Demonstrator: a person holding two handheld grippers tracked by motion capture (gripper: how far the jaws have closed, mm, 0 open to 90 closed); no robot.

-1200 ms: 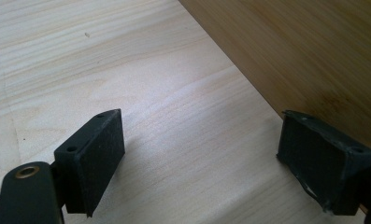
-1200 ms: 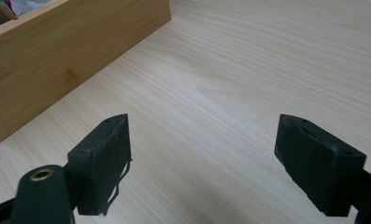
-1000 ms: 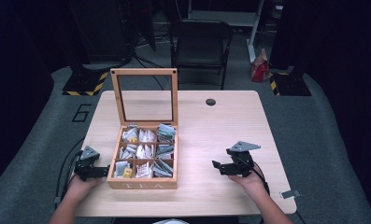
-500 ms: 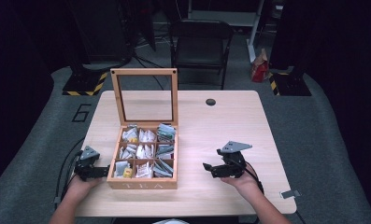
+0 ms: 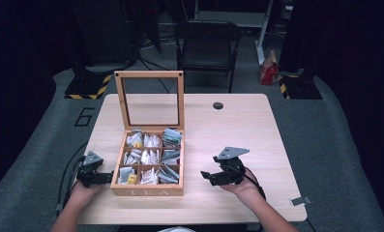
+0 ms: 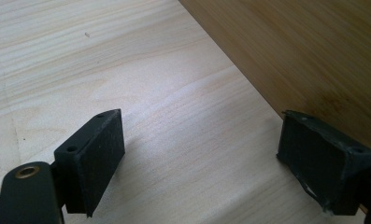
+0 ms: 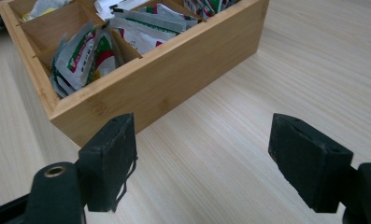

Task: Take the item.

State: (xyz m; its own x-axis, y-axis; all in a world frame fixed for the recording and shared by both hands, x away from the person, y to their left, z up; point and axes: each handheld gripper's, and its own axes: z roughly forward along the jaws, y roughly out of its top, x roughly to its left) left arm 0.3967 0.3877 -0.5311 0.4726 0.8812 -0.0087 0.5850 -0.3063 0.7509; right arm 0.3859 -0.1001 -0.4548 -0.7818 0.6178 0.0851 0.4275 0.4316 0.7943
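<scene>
Both tongs (jaws apart) flank tea box (image 5: 148, 159): left tongs (image 5: 105, 178) touching, right tongs (image 5: 206, 176) near.

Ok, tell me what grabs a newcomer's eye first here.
The wooden tea box near the table's front left, its glass lid standing upright and its compartments stuffed with sachets. Then the two open grippers flanking it: the left gripper against its left side, the right gripper apart.
</scene>
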